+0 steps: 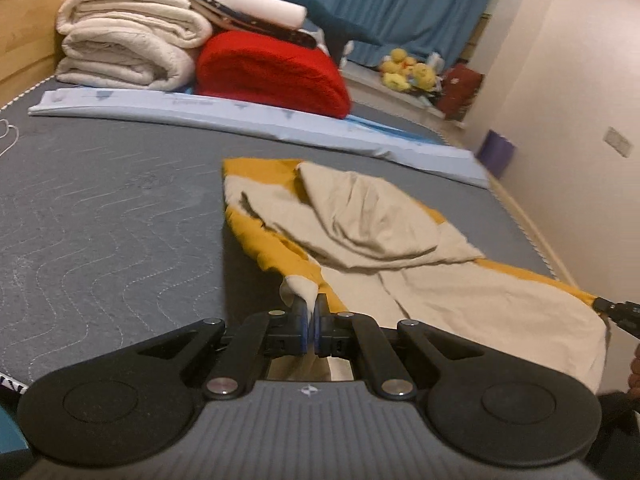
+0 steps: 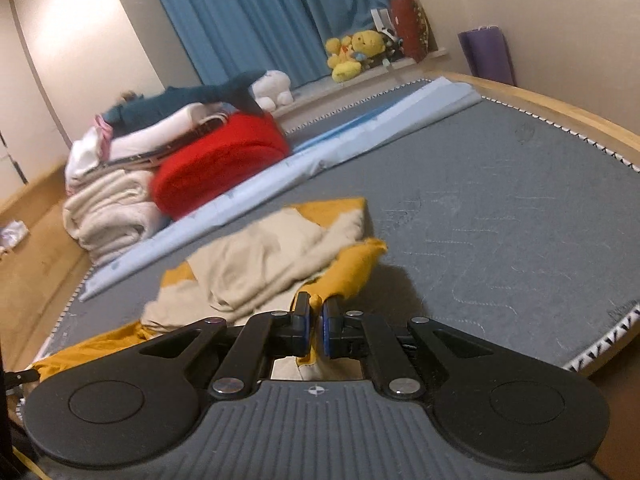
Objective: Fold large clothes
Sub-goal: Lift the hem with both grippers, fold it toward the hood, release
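A: Garment (image 1: 400,240) front and centre, a big cream and mustard piece, and both grippers have it. The left gripper (image 1: 311,310) is clenched on a corner at the near edge, cream cloth pinched right between the blue pads.

B: And the right gripper (image 2: 316,308) is clamped on mustard cloth at the other near corner. You can even catch its tip at the right of the left view, with the hem stretched between the two.

A: Near edge up off the mattress (image 1: 100,220), the rest draped back and resting on the grey quilted top, rumpled in the middle.

B: It looks soft and light to me. It sags and creases freely, no stiffness at all, so it will hang wherever it isn't held.

A: Which is why corners are the place to take hold. Grab mid-edge and the ends would flop.

B: The lining looks a touch slick, though the blur makes that hard to call. A deep pinch seems wise.

A: Further back, a pale blue folded sheet (image 1: 256,116) runs across the bed.

B: Behind that, the red blanket (image 1: 272,72) and a stack of cream bedding (image 1: 128,44).

A: And furthest off, blue curtains (image 2: 248,12) with yellow plush toys (image 2: 352,56) on the sill.
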`<state>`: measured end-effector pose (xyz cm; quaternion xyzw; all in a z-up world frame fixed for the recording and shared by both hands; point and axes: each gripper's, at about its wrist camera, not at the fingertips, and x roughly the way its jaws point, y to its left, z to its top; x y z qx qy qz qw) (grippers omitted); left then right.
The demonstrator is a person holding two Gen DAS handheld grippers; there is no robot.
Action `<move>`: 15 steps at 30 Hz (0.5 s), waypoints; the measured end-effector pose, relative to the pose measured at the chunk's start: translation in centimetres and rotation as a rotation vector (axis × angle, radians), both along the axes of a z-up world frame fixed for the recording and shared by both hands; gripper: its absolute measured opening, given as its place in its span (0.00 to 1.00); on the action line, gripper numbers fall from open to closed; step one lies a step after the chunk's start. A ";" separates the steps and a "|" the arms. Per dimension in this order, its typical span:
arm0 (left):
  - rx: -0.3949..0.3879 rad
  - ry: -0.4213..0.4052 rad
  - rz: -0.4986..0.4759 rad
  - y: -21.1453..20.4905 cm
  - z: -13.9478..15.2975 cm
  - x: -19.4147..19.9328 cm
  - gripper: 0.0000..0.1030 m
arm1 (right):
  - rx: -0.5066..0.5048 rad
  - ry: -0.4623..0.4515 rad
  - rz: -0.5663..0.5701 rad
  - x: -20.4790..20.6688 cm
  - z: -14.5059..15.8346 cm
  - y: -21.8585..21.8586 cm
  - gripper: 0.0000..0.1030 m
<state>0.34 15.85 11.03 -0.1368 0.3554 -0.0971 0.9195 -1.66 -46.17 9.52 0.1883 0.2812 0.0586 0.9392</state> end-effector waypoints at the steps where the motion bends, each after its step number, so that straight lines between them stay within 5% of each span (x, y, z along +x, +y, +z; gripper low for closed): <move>1: -0.011 0.004 -0.013 0.4 0.6 -0.7 0.02 | 0.008 -0.005 0.001 -1.2 0.4 -0.4 0.05; 9: -0.146 0.074 0.001 4.4 4.1 -5.5 0.02 | 0.086 -0.050 -0.043 -8.3 3.6 -2.9 0.05; 15: -0.162 0.168 0.017 4.9 1.5 1.4 0.02 | 0.073 0.020 -0.050 -2.0 2.0 -2.8 0.05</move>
